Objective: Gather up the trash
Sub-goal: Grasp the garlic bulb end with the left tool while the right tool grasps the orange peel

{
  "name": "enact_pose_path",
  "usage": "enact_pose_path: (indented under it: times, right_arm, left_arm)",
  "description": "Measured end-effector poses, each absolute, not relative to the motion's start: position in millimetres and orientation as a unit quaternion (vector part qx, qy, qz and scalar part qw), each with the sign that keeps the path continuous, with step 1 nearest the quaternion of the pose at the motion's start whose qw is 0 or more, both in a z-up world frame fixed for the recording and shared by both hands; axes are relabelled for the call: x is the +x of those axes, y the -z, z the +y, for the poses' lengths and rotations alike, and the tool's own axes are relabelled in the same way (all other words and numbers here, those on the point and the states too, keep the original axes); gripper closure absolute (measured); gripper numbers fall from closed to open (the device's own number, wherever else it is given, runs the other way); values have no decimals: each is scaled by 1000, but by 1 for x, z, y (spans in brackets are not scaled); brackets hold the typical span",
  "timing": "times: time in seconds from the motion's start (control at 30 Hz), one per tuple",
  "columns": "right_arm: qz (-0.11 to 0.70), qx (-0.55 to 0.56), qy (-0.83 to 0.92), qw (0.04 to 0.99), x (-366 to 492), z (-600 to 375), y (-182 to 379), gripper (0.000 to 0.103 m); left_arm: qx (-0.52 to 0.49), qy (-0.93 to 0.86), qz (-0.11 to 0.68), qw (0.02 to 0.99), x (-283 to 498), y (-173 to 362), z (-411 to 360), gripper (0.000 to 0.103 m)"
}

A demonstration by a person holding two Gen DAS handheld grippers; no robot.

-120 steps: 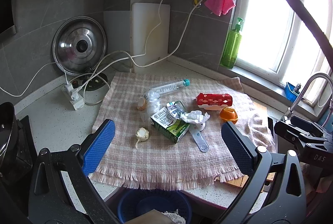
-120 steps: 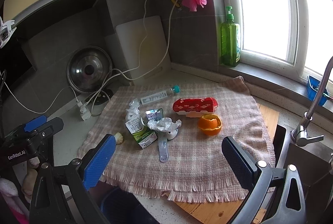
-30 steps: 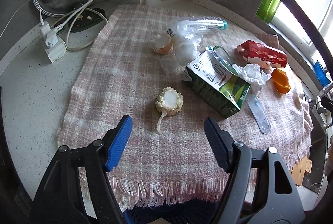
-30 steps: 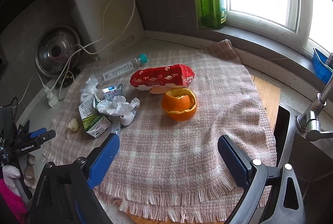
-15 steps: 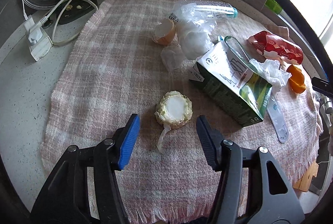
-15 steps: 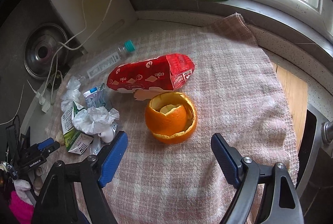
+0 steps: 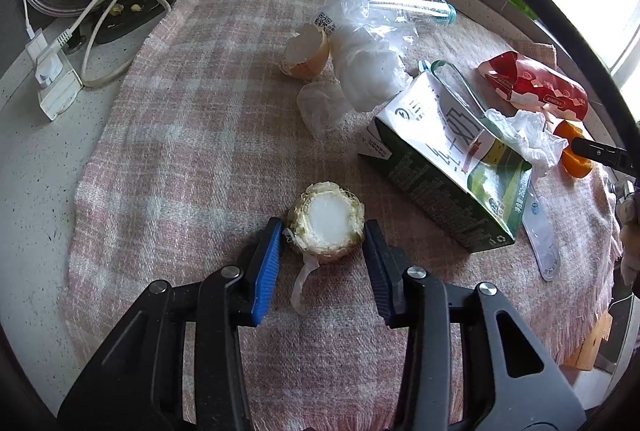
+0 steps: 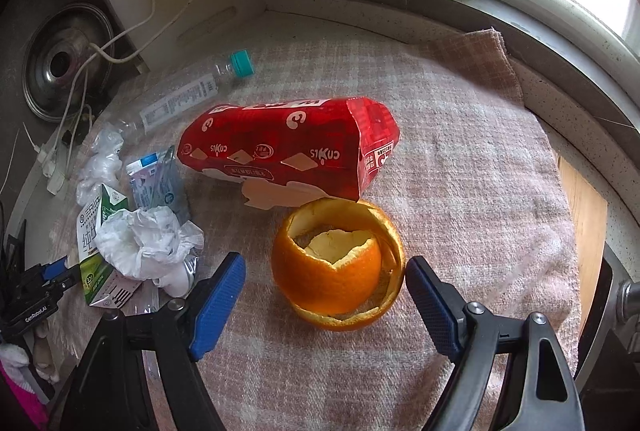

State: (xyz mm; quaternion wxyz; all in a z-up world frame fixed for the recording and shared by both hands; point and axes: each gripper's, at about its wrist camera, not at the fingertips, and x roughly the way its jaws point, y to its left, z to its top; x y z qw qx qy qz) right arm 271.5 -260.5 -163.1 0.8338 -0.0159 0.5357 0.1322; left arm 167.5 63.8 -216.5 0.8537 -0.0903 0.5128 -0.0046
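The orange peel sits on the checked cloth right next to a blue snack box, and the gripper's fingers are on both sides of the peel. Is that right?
Not quite. The snack box is red, not blue, as the right wrist view shows. The rest holds: the orange peel sits on the checked cloth right beside that box, with the right gripper fingers on both sides of it.

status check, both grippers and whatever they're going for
Left gripper closing around vegetable stub. Right gripper closing, jaws wide either side of orange peel, not gripping. Red carton touches peel behind.
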Motion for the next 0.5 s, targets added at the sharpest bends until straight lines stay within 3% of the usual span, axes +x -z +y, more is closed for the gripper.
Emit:
enact_pose_path:
  times: [0.27,0.5]
  right_arm:
    - [537,-19,-132,833,270,-268,160,37]
    - [532,-10,-143,835,260,-274,153,45]
  left_arm:
    - [-109,5,510,853,167,216,67,63]
    - [-108,3,504,857,160,213,69,64]
